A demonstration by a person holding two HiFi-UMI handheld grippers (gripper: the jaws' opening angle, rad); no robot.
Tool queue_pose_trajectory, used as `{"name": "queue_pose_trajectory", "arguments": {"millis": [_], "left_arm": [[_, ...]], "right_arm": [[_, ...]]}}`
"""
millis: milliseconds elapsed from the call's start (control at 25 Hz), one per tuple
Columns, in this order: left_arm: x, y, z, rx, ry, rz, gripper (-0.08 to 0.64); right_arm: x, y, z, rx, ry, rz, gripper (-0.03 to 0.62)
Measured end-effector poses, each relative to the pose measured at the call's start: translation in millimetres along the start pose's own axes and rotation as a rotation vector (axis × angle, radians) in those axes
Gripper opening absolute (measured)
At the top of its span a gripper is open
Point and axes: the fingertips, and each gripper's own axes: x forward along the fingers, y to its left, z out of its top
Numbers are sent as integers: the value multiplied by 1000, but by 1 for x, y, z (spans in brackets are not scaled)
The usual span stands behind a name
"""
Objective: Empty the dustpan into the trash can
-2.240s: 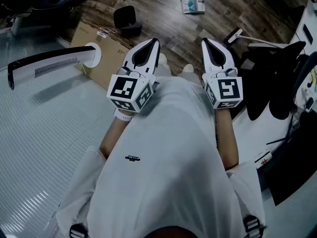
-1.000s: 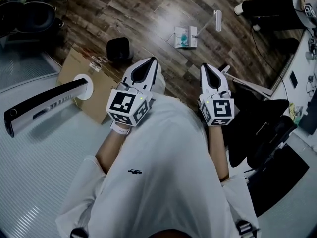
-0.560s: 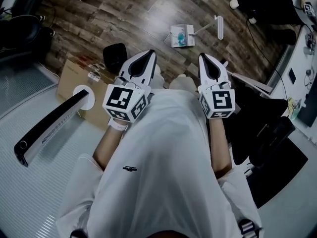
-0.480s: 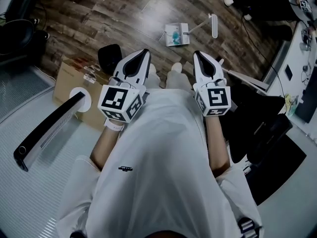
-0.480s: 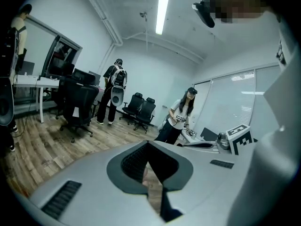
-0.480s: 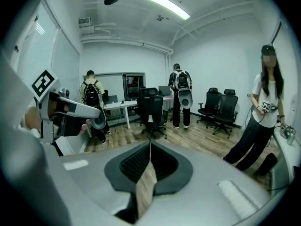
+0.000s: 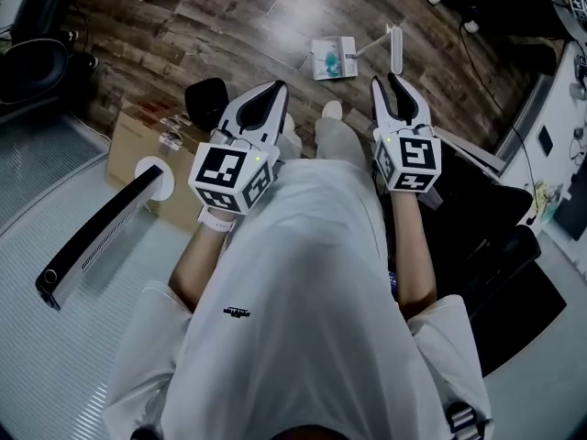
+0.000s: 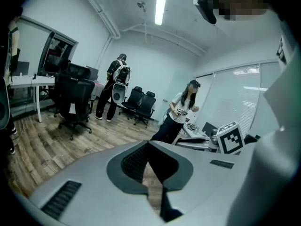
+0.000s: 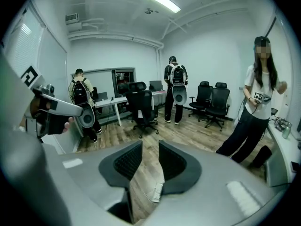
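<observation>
A white dustpan (image 7: 332,58) with teal scraps in it lies on the wood floor, its long handle (image 7: 394,49) reaching to the right. A small black trash can (image 7: 206,102) stands to its lower left. My right gripper (image 7: 391,82) hangs just short of the handle end; its jaws are opening and hold nothing. In the right gripper view (image 9: 150,146) only floor and a small white piece (image 9: 156,191) show in the gap. My left gripper (image 7: 278,88) is shut and empty, between can and dustpan; in the left gripper view (image 8: 149,143) its pads meet.
A cardboard box (image 7: 138,145) sits beside the can. A long white and black fan (image 7: 101,232) lies at the left. Black office chairs (image 7: 486,218) crowd the right. Several people (image 9: 256,112) and chairs (image 8: 73,102) stand farther off in the room.
Both grippers have moved forward toward the dustpan and its handle. The right gripper's jaws have parted; the left stays shut.
</observation>
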Motion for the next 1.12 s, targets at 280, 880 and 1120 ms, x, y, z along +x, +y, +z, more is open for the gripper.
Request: {"name": "queue_pose_trajectory", "arguments": {"millis": [280, 880, 1120], "left_arm": [[51, -2, -19, -12, 84, -5, 0], [135, 3, -55, -63, 175, -2, 0], [146, 12, -70, -75, 188, 7, 0]], "right_arm": [[46, -53, -24, 46, 66, -61, 175], [133, -124, -97, 78, 237, -162, 242], [151, -137, -115, 99, 270, -173, 245]]}}
